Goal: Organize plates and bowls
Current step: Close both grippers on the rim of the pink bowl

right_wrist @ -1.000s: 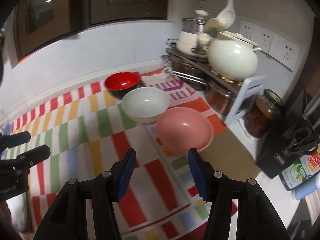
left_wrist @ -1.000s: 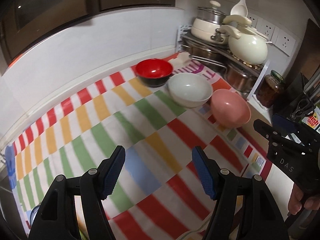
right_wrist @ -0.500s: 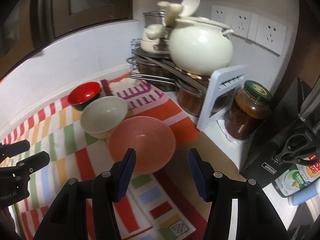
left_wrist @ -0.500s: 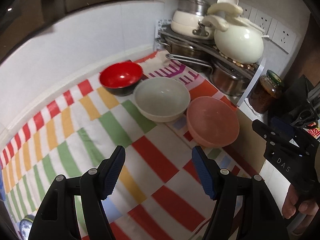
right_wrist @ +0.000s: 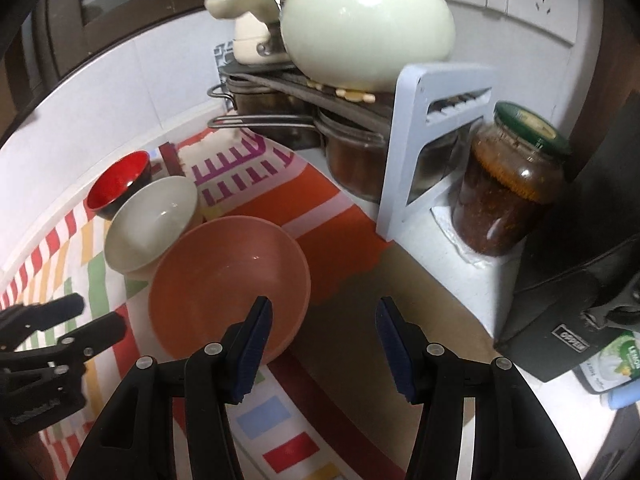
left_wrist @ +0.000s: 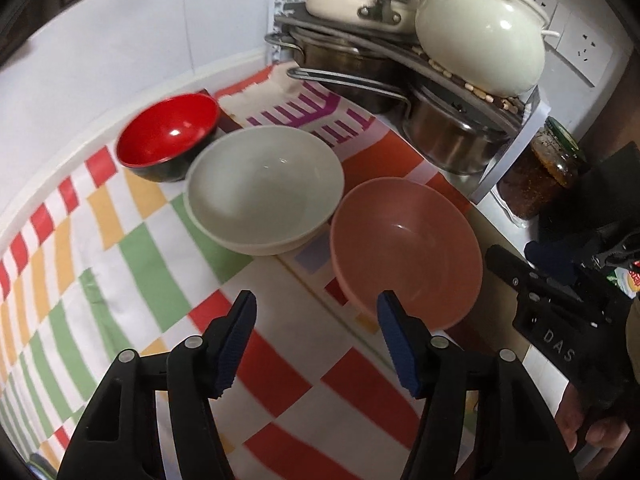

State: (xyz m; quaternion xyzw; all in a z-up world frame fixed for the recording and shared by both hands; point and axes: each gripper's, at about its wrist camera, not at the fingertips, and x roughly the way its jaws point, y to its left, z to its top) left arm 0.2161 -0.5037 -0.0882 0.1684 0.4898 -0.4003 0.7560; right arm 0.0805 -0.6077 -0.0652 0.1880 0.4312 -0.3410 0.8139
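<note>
Three bowls stand in a row on a striped cloth: a red bowl (left_wrist: 170, 140) at the back, a pale grey-white bowl (left_wrist: 264, 192) in the middle, a pink bowl (left_wrist: 406, 252) nearest. My left gripper (left_wrist: 316, 304) is open and empty, just in front of the pink bowl's near left rim. My right gripper (right_wrist: 324, 308) is open and empty, its left finger (right_wrist: 256, 332) over the pink bowl's (right_wrist: 228, 272) near right rim. The grey-white bowl (right_wrist: 152, 224) and red bowl (right_wrist: 118, 184) lie behind it.
A metal rack (right_wrist: 420, 140) holds steel pots below and a cream pot (right_wrist: 368, 28) above, at the back right. A jar of sauce (right_wrist: 508, 184) and a black box (right_wrist: 572, 292) stand to the right. The wall runs behind the bowls.
Both grippers have moved forward and right toward the bowls. The pink bowl is now close under both. Both stay open.
</note>
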